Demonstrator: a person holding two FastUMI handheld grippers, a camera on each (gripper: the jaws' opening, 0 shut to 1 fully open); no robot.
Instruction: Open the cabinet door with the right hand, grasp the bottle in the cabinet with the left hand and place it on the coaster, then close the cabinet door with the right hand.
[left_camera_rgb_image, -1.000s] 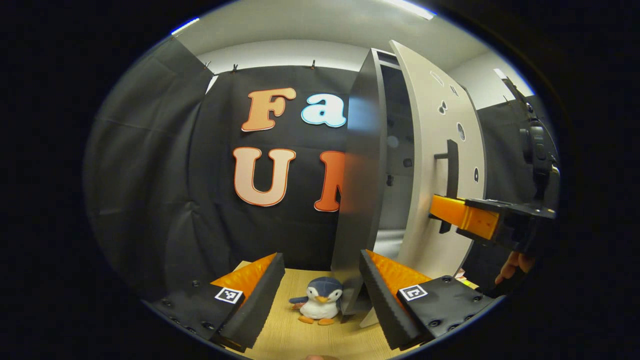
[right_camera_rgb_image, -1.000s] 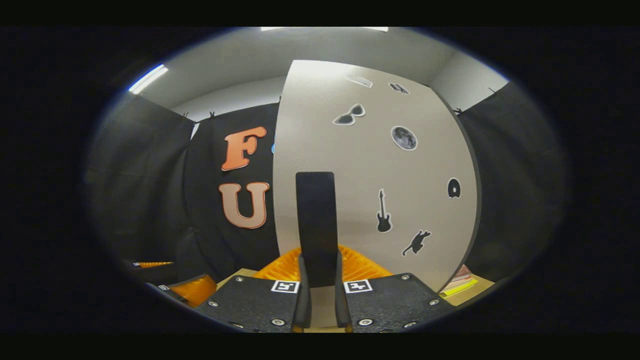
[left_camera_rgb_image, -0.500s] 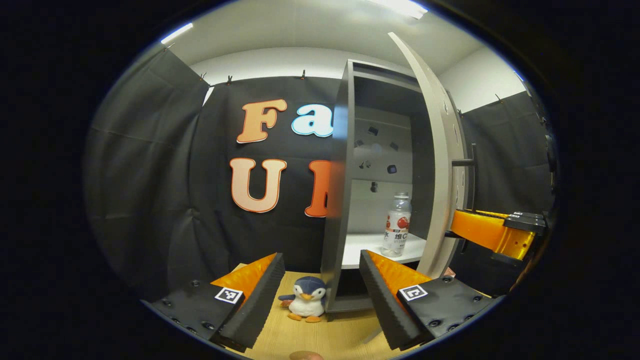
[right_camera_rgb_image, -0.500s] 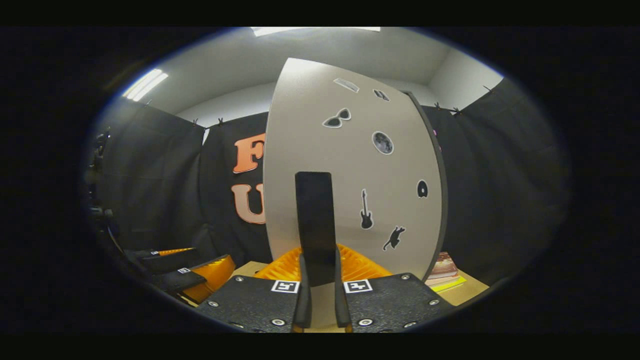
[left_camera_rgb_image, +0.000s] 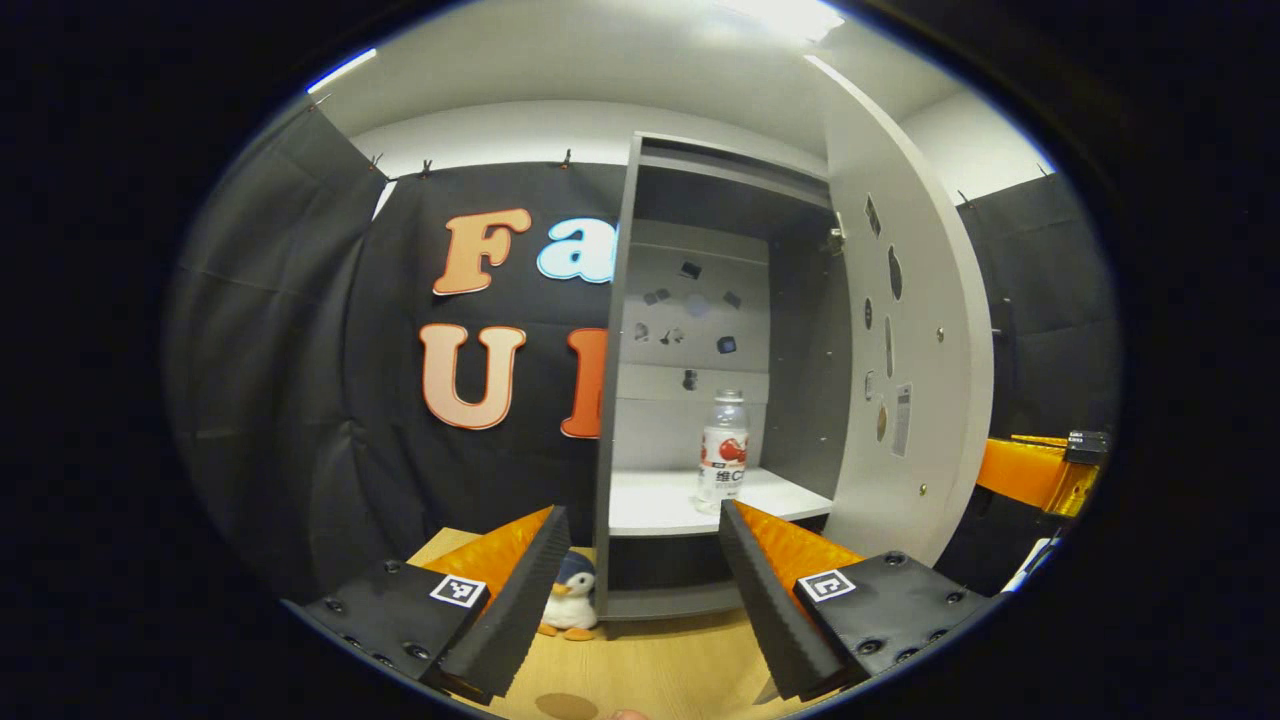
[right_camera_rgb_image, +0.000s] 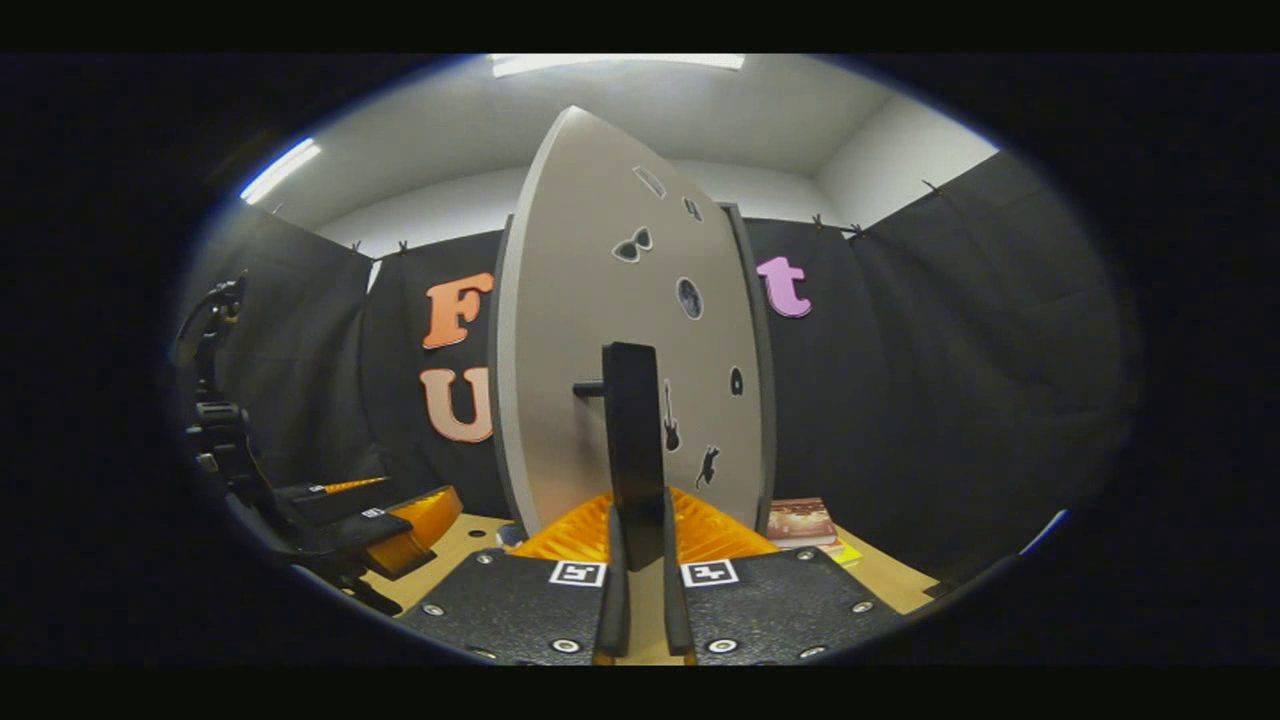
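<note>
The cabinet (left_camera_rgb_image: 620, 330) stands open, and a clear bottle (left_camera_rgb_image: 723, 450) with a red-and-white label stands upright on its white shelf (left_camera_rgb_image: 650, 500). My left gripper (left_camera_rgb_image: 640, 590) is open and empty, low in front of the shelf and short of the bottle. The pale door (left_camera_rgb_image: 905, 350) is swung out to the right. In the right gripper view my right gripper (right_camera_rgb_image: 638, 560) is shut on the door's black handle (right_camera_rgb_image: 635, 440), with the door's (right_camera_rgb_image: 590, 330) sticker-covered front beyond it. A small brown round patch (left_camera_rgb_image: 565, 705) on the table's near edge may be the coaster.
A penguin plush (left_camera_rgb_image: 570, 605) sits on the wooden table (left_camera_rgb_image: 660, 665) by the cabinet's left foot, behind my left finger. Books (right_camera_rgb_image: 800, 520) lie on the table to the right of the door. The right gripper's orange body (left_camera_rgb_image: 1040, 470) shows behind the door edge.
The right gripper has pulled the door from slightly ajar to wide open. The bottle and shelf came into view. The left gripper's view has swung to face the cabinet's inside.
</note>
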